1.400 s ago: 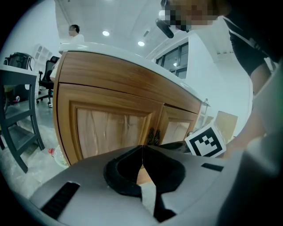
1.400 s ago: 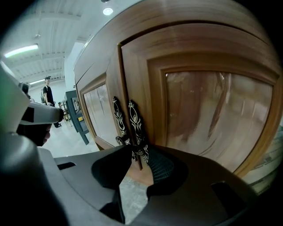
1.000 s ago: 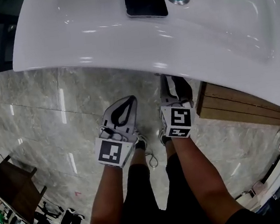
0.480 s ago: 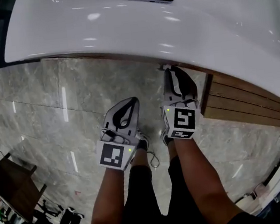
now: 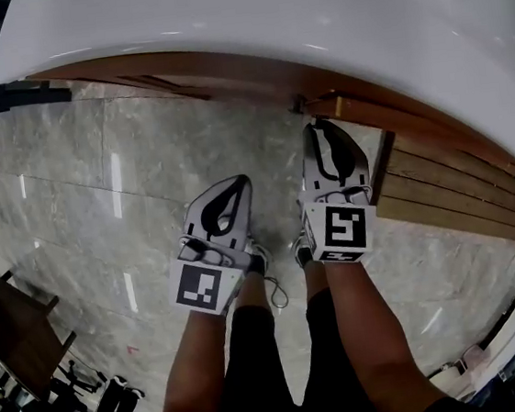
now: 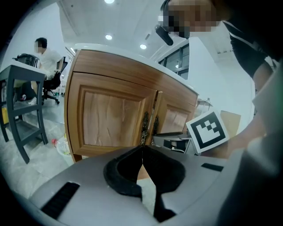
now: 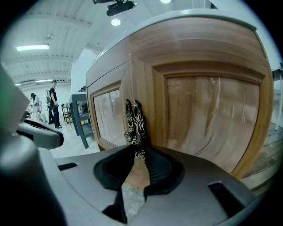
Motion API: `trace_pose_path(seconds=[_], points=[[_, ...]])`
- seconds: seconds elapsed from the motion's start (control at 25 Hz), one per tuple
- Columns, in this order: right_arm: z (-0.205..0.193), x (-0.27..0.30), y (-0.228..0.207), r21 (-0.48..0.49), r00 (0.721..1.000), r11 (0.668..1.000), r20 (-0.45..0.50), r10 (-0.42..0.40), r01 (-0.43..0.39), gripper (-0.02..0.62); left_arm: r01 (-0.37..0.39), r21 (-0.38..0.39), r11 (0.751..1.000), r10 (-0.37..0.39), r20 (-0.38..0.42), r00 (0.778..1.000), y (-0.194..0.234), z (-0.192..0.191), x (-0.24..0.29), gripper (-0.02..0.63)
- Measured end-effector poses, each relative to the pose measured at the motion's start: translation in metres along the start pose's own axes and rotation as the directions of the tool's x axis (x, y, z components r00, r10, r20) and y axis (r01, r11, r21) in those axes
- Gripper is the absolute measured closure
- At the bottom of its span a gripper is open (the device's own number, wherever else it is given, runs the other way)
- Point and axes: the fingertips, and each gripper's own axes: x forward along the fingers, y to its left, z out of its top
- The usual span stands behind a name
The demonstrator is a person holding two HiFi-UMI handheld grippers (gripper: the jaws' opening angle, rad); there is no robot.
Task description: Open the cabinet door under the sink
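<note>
Your right gripper point(image 7: 138, 155) is pinching its jaws tight on the lower end of the dark ornate handle point(image 7: 134, 121), which is sitting at the inner edge of the wooden cabinet door point(image 7: 208, 117) under the white sink point(image 5: 245, 17). Your left gripper point(image 6: 142, 149) is hovering clenched and empty, back from the cabinet, just beside the right one above the marble floor point(image 5: 90, 192)

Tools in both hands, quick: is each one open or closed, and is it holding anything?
Left tool: closed, nothing between its jaws.
Right tool: closed on the lower end of the ornate cabinet door handle.
</note>
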Motion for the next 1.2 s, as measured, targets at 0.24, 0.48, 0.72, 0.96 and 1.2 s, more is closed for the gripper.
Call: trace_pose_path(seconds=[0.24, 0.48, 0.72, 0.96, 1.2], points=[[-0.006, -0.011, 0.003, -0.014, 0.998, 0.998, 0.017, 0.057, -0.057, 0.505, -0.045, 0.021, 0.999, 0.044, 0.031, 0.999, -0.005, 0.002, -0.008, 0.583], [-0.014, -0.027, 0.013, -0.049, 0.992, 0.991, 0.012, 0.128, -0.128, 0.505, -0.097, 0.001, 0.995, 0.096, 0.06, 0.994, -0.017, 0.001, -0.024, 0.583], [-0.024, -0.054, 0.019, -0.046, 0.985, 0.984, 0.019, 0.173, -0.172, 0.505, -0.09, -0.019, 0.996, 0.091, 0.051, 0.995, -0.037, -0.015, -0.04, 0.583], [-0.04, -0.086, 0.023, -0.058, 0.97, 0.969, 0.018, 0.241, -0.24, 0.503, -0.074, -0.002, 0.997, 0.074, 0.055, 0.996, -0.054, -0.022, -0.061, 0.583], [-0.05, -0.11, 0.023, -0.103, 0.953, 0.949, 0.022, 0.301, -0.297, 0.503, -0.065, 0.016, 0.998, 0.064, 0.056, 0.996, -0.064, -0.032, -0.082, 0.583]])
